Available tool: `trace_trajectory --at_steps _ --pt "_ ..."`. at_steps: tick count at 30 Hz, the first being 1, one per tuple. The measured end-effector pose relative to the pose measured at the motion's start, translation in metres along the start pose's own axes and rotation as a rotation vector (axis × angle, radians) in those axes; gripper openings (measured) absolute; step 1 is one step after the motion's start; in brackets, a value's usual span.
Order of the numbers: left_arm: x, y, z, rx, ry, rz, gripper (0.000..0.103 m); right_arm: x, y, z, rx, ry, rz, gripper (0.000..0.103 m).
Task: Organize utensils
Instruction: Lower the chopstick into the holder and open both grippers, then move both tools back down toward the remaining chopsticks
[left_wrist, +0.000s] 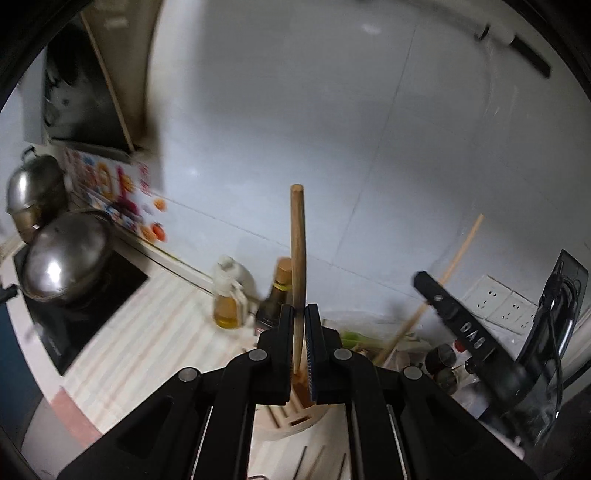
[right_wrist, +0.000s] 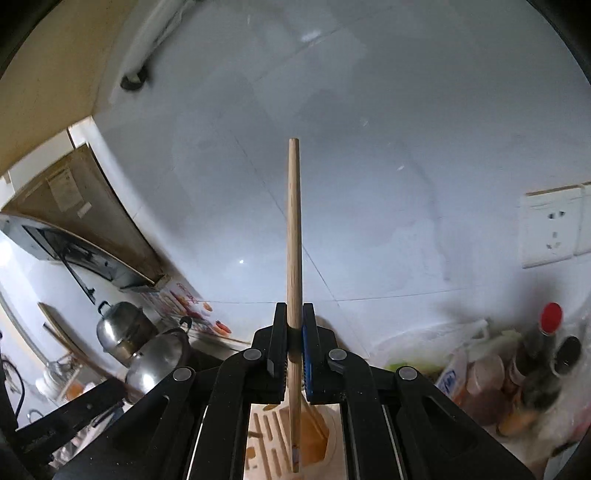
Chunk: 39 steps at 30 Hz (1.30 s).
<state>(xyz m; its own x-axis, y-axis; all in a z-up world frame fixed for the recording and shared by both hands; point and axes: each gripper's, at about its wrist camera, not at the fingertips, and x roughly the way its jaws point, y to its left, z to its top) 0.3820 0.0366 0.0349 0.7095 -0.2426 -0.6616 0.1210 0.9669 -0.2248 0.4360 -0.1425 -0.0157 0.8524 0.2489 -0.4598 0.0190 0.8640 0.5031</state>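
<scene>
My left gripper (left_wrist: 299, 314) is shut on a wooden chopstick (left_wrist: 297, 240) that stands upright, its lower end over a pale wooden utensil holder (left_wrist: 295, 417) below the jaws. My right gripper (right_wrist: 294, 317) is shut on another wooden chopstick (right_wrist: 293, 221), also upright, its lower tip down at the slotted wooden holder (right_wrist: 273, 435) with an orange compartment. In the left wrist view the right gripper's black finger (left_wrist: 461, 325) shows at the right with its chopstick (left_wrist: 443, 277) slanting up.
Steel pots (left_wrist: 59, 258) sit on a black cooktop (left_wrist: 85, 314) at the left. An oil bottle (left_wrist: 231, 291) and a dark sauce bottle (left_wrist: 277, 291) stand by the white tiled wall. Condiment jars and bags (right_wrist: 517, 369) crowd the right. Wall sockets (right_wrist: 550, 229) are at the right.
</scene>
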Motion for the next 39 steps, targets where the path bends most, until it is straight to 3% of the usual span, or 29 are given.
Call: trace_trajectory --at_steps 6,15,21,27,29,31,33,35,37,39 --pt "0.046 -0.005 -0.008 -0.005 0.114 -0.017 0.004 0.029 -0.008 -0.012 -0.028 0.020 -0.017 0.007" --pt "0.071 -0.006 -0.023 0.008 0.207 -0.011 0.004 0.046 -0.019 -0.034 -0.034 0.051 -0.018 0.007" --pt "0.077 -0.001 -0.026 0.012 0.240 -0.017 0.004 0.052 -0.015 -0.047 -0.057 0.100 0.003 0.007" --pt "0.067 0.004 -0.023 -0.013 0.263 -0.022 0.009 0.055 -0.015 -0.055 -0.046 0.219 0.051 0.008" --pt "0.057 0.008 -0.021 -0.011 0.243 0.004 0.011 0.049 -0.016 -0.055 -0.042 0.237 0.060 0.014" --pt "0.047 0.011 -0.020 -0.004 0.218 0.032 0.027 0.039 -0.019 -0.053 -0.031 0.235 0.060 0.029" --pt "0.036 0.015 -0.021 -0.005 0.184 0.053 0.075 0.027 -0.022 -0.050 -0.009 0.235 0.056 0.041" --pt "0.025 0.022 -0.024 -0.015 0.144 0.067 0.080 0.010 -0.028 -0.047 0.009 0.230 0.041 0.056" --pt "0.018 0.026 -0.028 -0.016 0.129 0.077 0.081 -0.005 -0.032 -0.045 0.018 0.221 0.012 0.062" --pt "0.011 0.030 -0.037 -0.008 0.116 0.101 0.099 -0.021 -0.037 -0.045 0.029 0.218 -0.016 0.069"
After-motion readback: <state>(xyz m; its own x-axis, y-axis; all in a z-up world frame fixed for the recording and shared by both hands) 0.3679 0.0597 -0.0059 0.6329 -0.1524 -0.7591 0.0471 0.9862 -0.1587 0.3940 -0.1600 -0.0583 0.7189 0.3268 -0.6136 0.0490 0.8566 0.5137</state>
